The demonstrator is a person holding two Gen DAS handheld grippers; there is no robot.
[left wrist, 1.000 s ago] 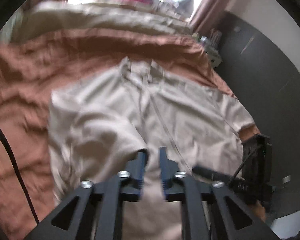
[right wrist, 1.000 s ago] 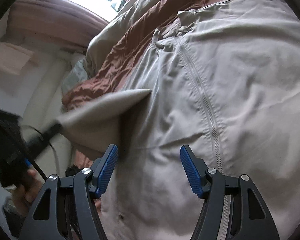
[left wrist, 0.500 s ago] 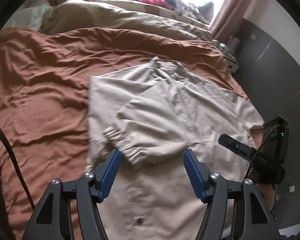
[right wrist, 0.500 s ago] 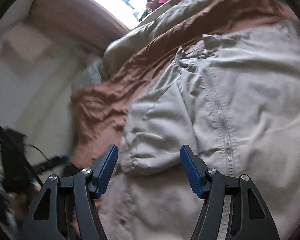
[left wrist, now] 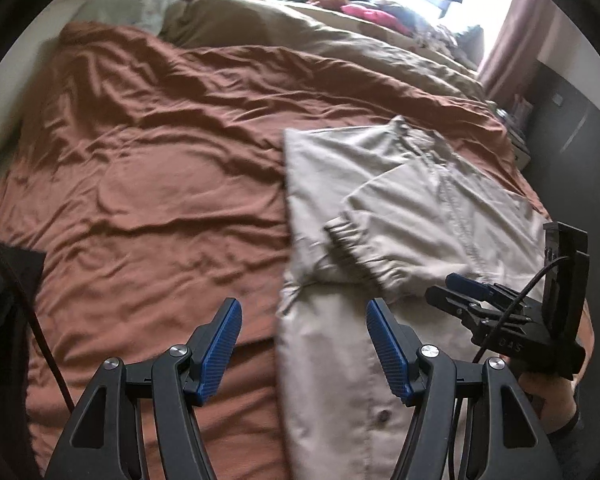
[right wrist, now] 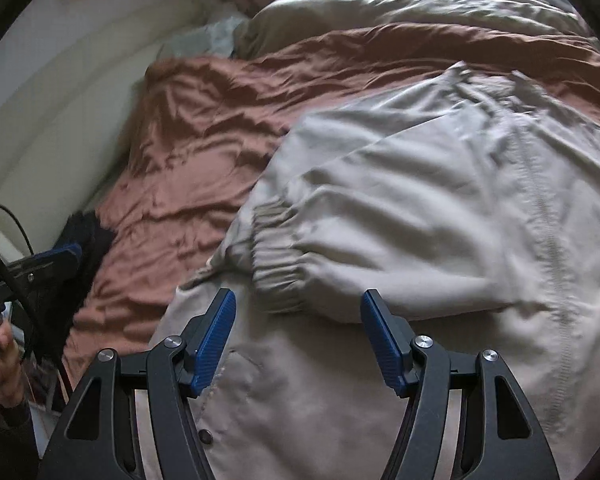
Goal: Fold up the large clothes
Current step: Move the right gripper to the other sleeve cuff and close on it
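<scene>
**Jacket with one sleeve folded in, both grippers free**

We see the beige jacket (left wrist: pixel 404 216) lying on the brown bedspread (left wrist: pixel 148 184), its zipper running away from us toward the collar. The left sleeve (right wrist: pixel 380 248) lies across the chest, cuff pointing left. Our left gripper (left wrist: pixel 302 344) hovers wide open and empty beside the jacket's left edge; our right gripper (right wrist: pixel 298 336), equally spread and empty, hangs over the cuff. We judge the right gripper nearer the unfolded side; bare bedspread lies to the left.
</scene>
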